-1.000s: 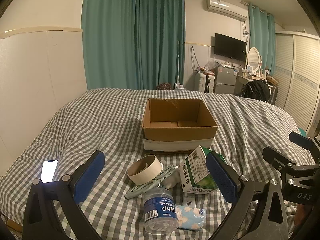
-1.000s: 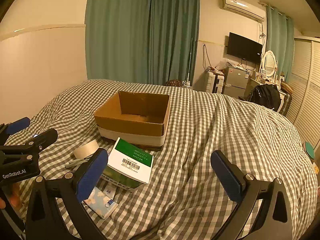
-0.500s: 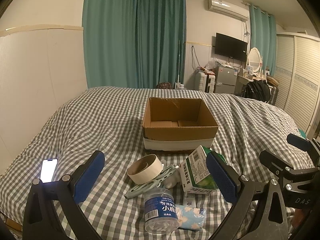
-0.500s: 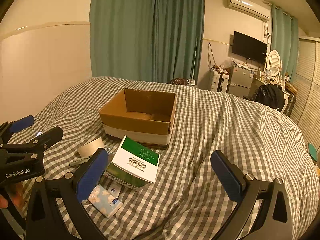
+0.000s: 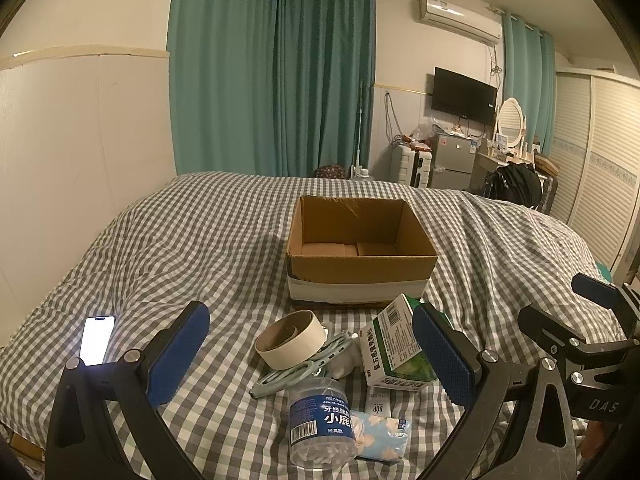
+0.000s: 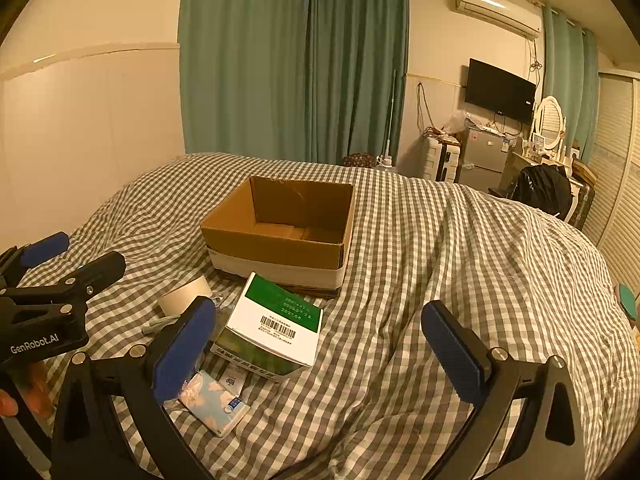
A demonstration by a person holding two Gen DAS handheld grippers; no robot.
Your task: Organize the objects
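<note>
An empty open cardboard box (image 5: pixel 360 252) (image 6: pixel 280 236) sits on the checked bed. In front of it lie a tape roll (image 5: pixel 290 338) (image 6: pixel 184 296), pale scissors (image 5: pixel 304 364), a green-and-white medicine box (image 5: pixel 396 354) (image 6: pixel 276 326), a clear jar with a blue label (image 5: pixel 322 426), a small white packet (image 5: pixel 378 398) and a blue tissue pack (image 5: pixel 380 436) (image 6: pixel 214 402). My left gripper (image 5: pixel 310 360) is open and empty above the pile. My right gripper (image 6: pixel 318 350) is open and empty, to the right of the medicine box.
A lit phone (image 5: pixel 97 340) lies on the bed at the left. A white wall panel (image 5: pixel 80 160) runs along the bed's left side. Curtains, a fridge, a TV and a wardrobe stand beyond the bed's far end.
Both grippers have moved slightly forward toward the pile and the box. Nothing was taken hold of and the objects have not moved.
</note>
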